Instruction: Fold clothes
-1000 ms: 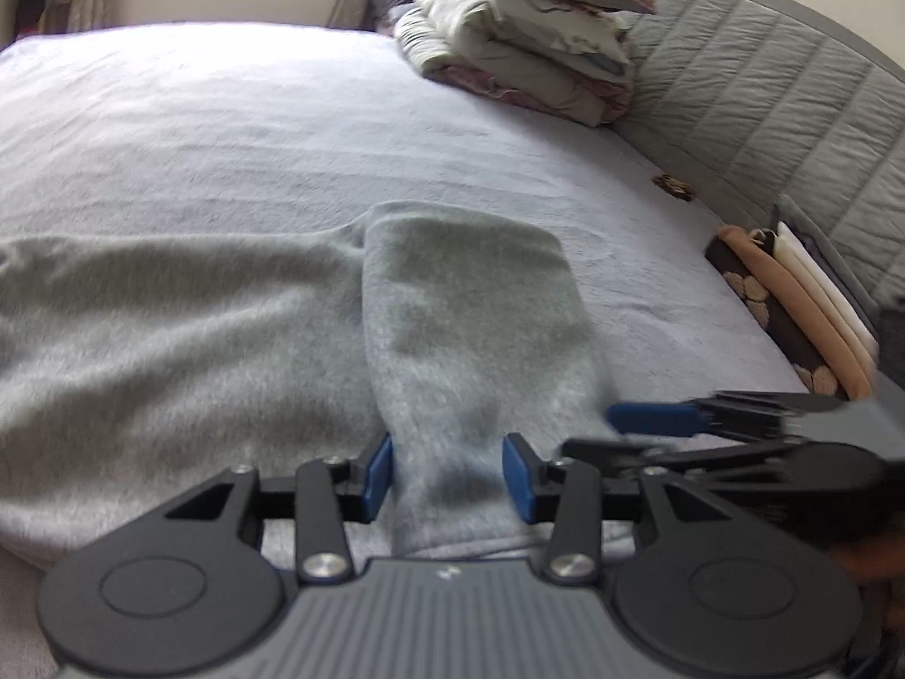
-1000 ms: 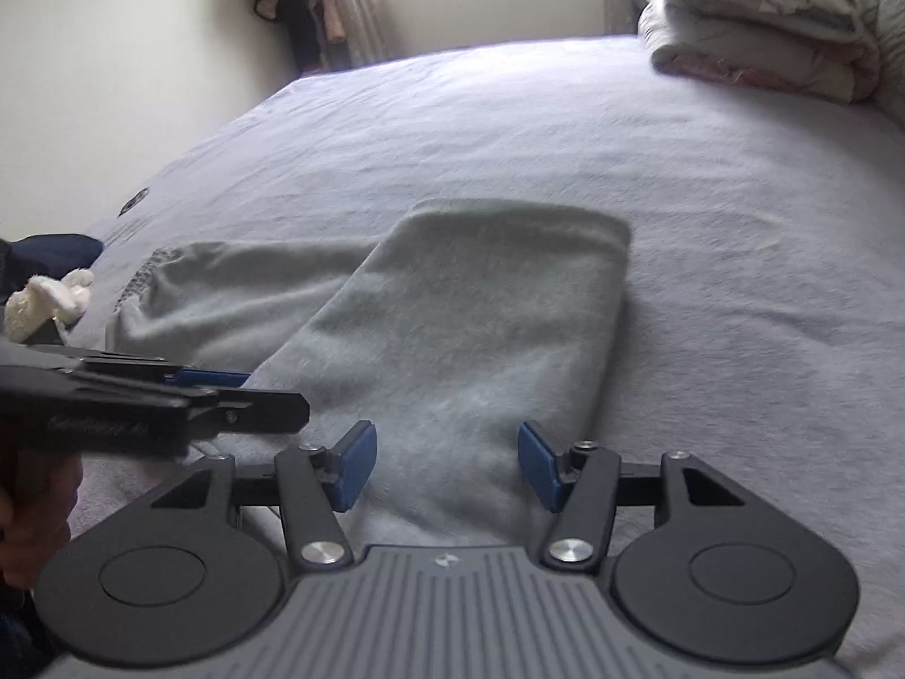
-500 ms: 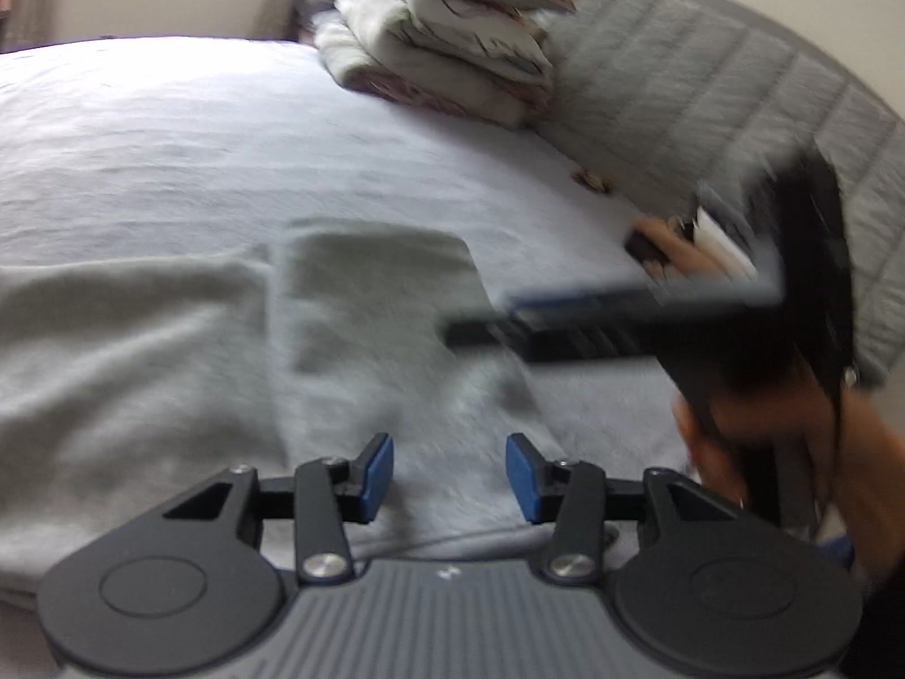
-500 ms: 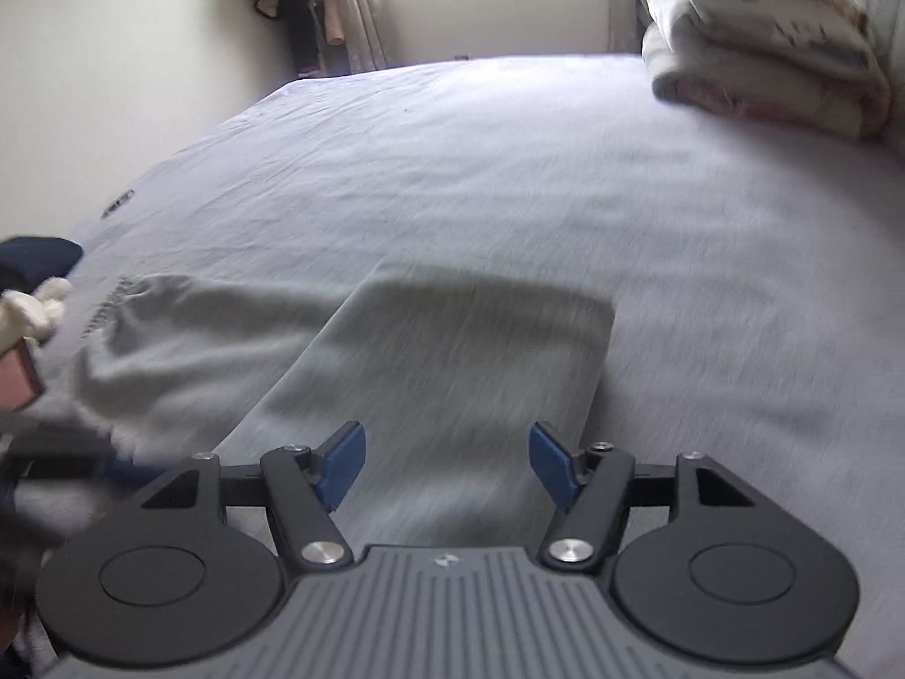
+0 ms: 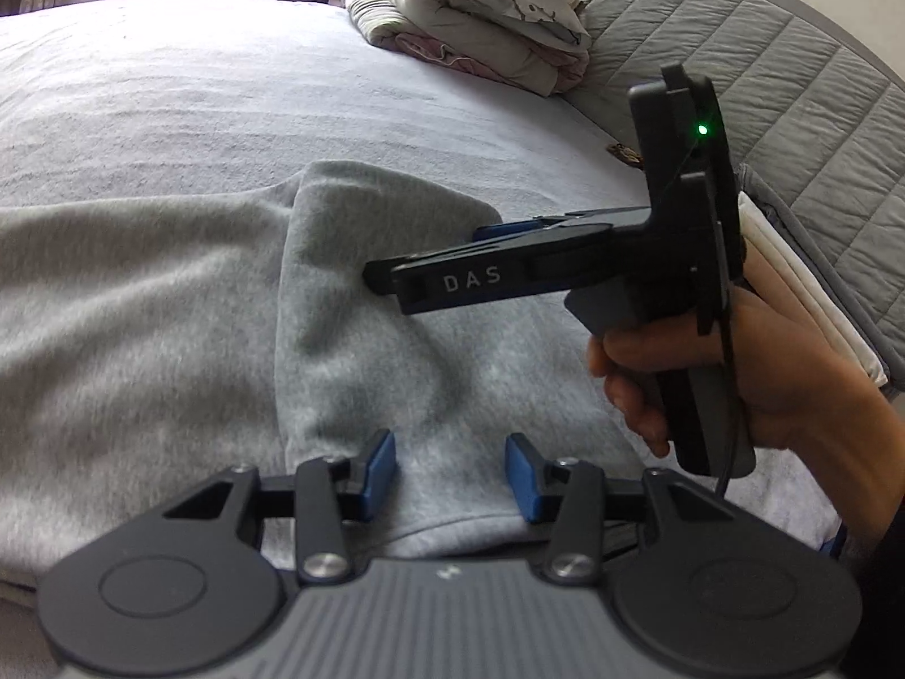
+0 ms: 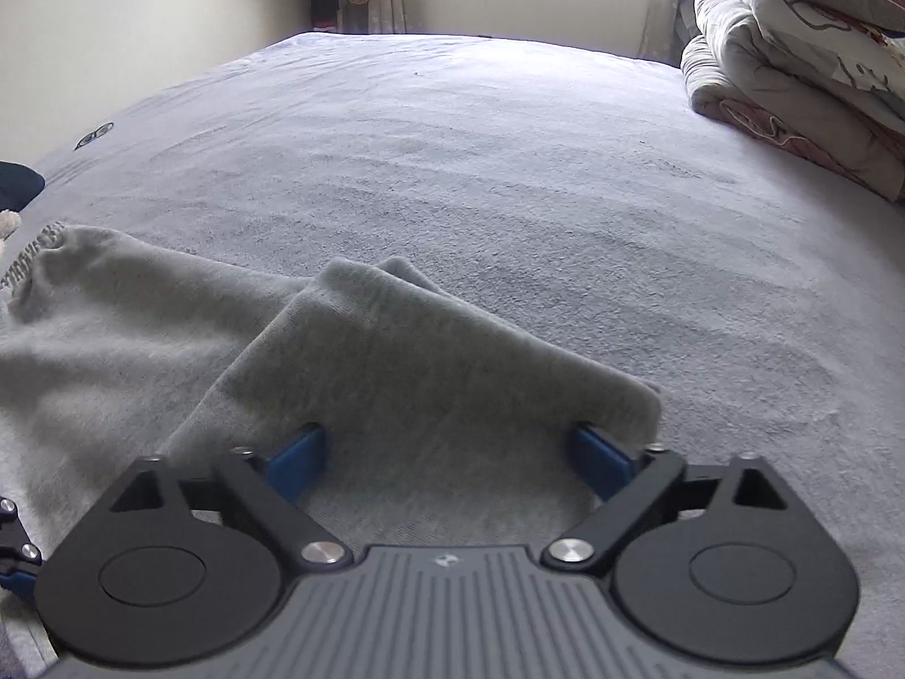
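Here, a grey garment is seen spread on the bed, its right part already doubled over the body as a flap. The left gripper is held with jaws apart above the near hem, nothing gripped. The right gripper is spread wide over the flap's far end, empty. Further folds are judged outstanding; the remainder lies flat leftward.

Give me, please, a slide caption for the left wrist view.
Open left gripper over a grey garment on the bed; the hand-held right gripper reaches across its folded part.
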Tool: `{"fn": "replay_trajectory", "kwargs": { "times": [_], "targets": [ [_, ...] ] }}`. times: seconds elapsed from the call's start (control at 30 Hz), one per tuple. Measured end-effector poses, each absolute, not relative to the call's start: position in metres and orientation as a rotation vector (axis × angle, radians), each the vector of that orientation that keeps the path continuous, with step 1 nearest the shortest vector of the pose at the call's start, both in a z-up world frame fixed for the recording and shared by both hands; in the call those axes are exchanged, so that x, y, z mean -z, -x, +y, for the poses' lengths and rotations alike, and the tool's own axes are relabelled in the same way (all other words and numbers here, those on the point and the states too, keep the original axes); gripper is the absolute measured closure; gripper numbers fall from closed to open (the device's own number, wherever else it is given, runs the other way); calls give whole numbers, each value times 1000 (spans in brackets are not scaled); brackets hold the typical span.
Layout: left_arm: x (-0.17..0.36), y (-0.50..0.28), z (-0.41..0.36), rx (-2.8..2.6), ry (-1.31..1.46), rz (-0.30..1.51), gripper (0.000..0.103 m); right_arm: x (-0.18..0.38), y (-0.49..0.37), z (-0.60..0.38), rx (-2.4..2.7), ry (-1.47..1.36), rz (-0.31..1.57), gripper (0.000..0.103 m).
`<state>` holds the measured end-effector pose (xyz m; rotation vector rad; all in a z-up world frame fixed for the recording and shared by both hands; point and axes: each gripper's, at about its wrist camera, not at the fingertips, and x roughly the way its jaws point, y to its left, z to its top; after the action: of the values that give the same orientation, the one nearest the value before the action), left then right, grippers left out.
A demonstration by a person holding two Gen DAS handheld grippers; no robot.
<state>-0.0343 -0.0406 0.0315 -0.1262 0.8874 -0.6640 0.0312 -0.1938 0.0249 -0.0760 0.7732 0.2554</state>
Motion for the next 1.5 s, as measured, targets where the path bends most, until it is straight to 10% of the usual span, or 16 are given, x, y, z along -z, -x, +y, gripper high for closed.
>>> {"fn": "replay_trajectory", "kwargs": {
  "times": [0.73,0.93,1.5],
  "targets": [
    [-27,23,-20,643,255,901,55,-32,-3,-198,-239,58,825,7],
    [-29,26,-19,614,274,899,58,-45,21,-215,-198,-52,814,23],
    [-43,29,-8,496,297,797,37,-45,73,-193,-286,-8,829,30]
  ]
}}
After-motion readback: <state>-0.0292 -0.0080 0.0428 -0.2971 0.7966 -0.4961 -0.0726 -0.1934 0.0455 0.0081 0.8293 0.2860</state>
